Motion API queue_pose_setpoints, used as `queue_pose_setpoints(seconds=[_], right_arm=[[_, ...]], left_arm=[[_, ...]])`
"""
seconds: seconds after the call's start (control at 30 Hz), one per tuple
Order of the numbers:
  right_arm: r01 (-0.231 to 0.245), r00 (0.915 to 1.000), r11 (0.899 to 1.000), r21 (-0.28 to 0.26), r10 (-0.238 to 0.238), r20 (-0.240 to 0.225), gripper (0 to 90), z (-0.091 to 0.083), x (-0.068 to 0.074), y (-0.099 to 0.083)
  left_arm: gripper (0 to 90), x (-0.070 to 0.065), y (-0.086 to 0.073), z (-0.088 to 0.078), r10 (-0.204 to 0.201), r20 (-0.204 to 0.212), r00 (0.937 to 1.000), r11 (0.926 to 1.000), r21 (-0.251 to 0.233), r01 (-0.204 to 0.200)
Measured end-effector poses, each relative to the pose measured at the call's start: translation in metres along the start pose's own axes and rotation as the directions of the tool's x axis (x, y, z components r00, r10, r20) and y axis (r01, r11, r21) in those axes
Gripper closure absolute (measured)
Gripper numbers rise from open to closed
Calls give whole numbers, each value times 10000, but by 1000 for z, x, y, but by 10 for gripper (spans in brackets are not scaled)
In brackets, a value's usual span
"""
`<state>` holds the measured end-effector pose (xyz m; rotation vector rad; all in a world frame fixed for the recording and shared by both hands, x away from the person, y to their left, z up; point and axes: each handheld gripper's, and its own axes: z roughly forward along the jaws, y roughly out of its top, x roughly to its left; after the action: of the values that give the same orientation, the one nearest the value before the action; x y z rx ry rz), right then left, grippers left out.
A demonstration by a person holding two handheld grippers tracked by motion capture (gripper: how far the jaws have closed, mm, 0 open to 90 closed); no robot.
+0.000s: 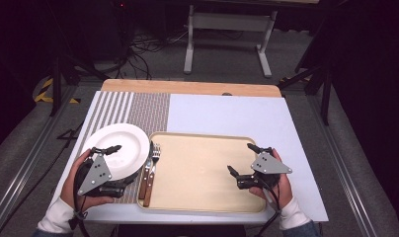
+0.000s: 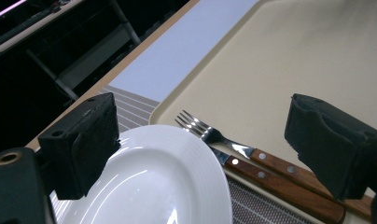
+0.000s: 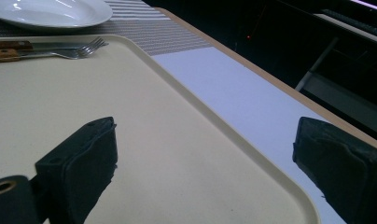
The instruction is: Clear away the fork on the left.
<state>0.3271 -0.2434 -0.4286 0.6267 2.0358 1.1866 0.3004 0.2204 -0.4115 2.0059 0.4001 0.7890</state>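
- The left gripper (image 1: pixel 119 157) is held over the near edge of the plate (image 1: pixel 119 140), its jaws spread wide with nothing between them; in the left gripper view one pad (image 2: pixel 81 142) is seen above the plate's (image 2: pixel 154 182) rim and the other (image 2: pixel 333 142) above the cutlery handles.
- The plate is set on the striped mat (image 1: pixel 138 111), just left of the tray (image 1: pixel 202 170), and is judged to be already placed.
- The fork (image 1: pixel 154 165) and knife (image 1: pixel 147 173) are laid side by side along the tray's left edge, touching or nearly so, with the long axes running from near to far: wooden handles toward the person, tines and blade pointing away.
- From the left gripper the cutlery lies just to the right, close beside the plate rim; the left hand is plainly the nearer one, so a pick of fork or knife is judged to fall to it, with the jaws set across the handle.
- The right gripper (image 1: pixel 241 160) is held over the tray's right part, well apart from the cutlery, its jaws likewise wide and empty; in the right gripper view the fork (image 3: pixel 79 49) is seen far off, beyond bare tray (image 3: pixel 177 140).
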Motion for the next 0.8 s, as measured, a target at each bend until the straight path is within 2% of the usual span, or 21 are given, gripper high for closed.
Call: queue_pose_setpoints(seconds=[0.33, 0.47, 0.53, 0.8], right_arm=[[-31, 10000, 10000, 16, 31, 9, 70, 1, 0, -1], [-34, 10000, 10000, 25, 34, 35, 68, 1, 0, -1], [-59, 10000, 10000, 24, 59, 21, 67, 2, 0, -2], [-120, 9999, 9999, 45, 120, -32, 67, 3, -2, -3]], left_arm=[[95, 6, -19, -10, -220, -228, 9995, 9996, 179, 224], [91, 7, -25, -12, -222, -303, 9993, 9994, 264, 230], [88, 7, -29, -13, -98, -443, 9990, 9991, 407, 116], [67, 13, -44, -19, -425, -587, 9974, 9970, 624, 461]])
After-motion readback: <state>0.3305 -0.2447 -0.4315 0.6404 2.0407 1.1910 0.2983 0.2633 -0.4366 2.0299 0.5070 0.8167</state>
